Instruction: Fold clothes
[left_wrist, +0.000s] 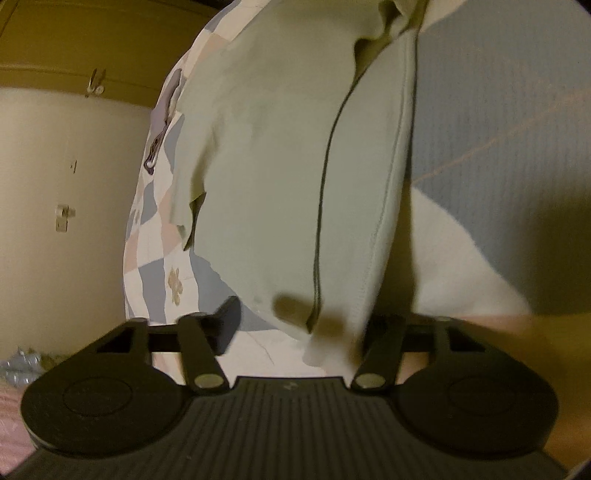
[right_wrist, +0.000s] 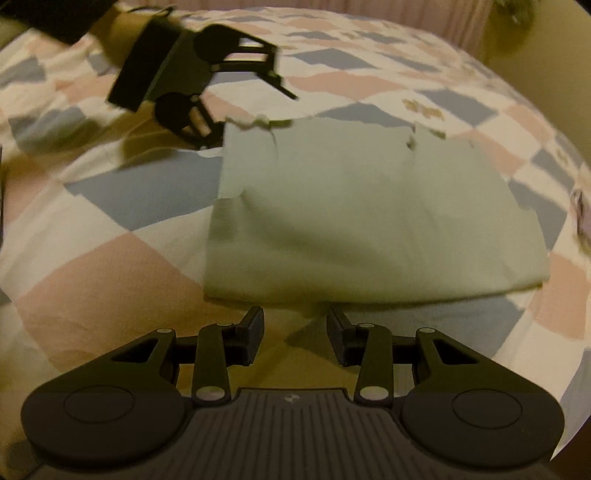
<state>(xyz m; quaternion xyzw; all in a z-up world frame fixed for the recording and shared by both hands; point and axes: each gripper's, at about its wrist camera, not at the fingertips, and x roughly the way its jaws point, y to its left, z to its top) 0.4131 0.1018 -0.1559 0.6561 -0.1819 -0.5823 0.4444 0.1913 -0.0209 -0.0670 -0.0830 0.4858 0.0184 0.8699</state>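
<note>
Two grippers are being held at one pale green cloth, which is lying as a flat, layered rectangle on a patchwork bedspread.

- **Key relation:** The cloth is lying straight ahead of the right gripper. Its near folded edge is just beyond the fingertips, and its long axis is running across the gripper's line, left to right.
- **Right gripper:** The jaws are being held apart, with nothing between them.
- **Left gripper:** The left gripper is being held at the cloth's far left corner. It is blurred, its jaws are spread, and nothing is clamped.
- **Nearer arm:** Both are close to the cloth, the right at the near long edge and the left at the far corner.

**Right wrist view:** The whole outline is being shown: a neat near edge, and ragged layers along the far edge.

**Left wrist view:** Only what the right view is missing is being shown. A loose corner of the cloth is lying between the left fingers, a dark seam is running along the cloth, and a wall is standing beyond the bed.

**Stage:** This is judged open. The rectangle is fitting either a finished fold just let go or a cloth with one more fold to come.
</note>
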